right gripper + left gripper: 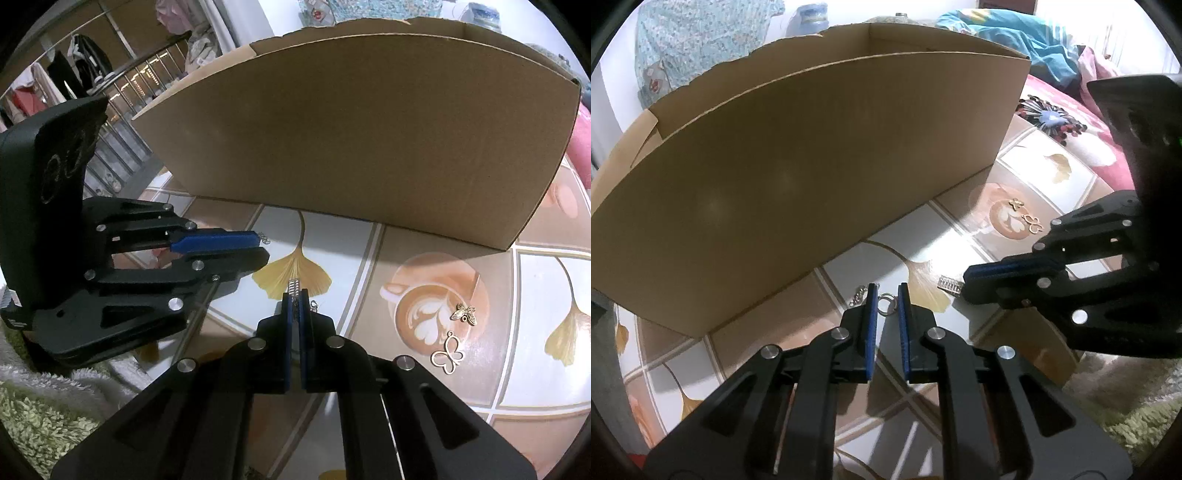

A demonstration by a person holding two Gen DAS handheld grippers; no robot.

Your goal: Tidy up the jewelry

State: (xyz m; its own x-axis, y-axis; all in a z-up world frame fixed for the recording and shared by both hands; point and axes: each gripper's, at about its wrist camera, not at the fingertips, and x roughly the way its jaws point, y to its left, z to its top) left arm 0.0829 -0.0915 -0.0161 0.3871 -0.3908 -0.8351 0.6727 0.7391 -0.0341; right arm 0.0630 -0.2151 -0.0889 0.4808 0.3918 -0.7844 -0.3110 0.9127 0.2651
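Pinching a beaded bar charm [293, 287], the right gripper [294, 295] sits beside the cardboard box [354, 147].

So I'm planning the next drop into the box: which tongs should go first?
Right. The right tongs are already shut on the bar charm; the left tongs merely straddle a ring.

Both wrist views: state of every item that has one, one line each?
left gripper: open, fingers either side of a silver ring, not closed on it
silver ring: flat on the table, chain attached
right gripper: shut on beaded bar
beaded bar: pinched, tip sticking out past the fingers
cardboard box: open top, upright
butterfly charms: loose on the table, apart
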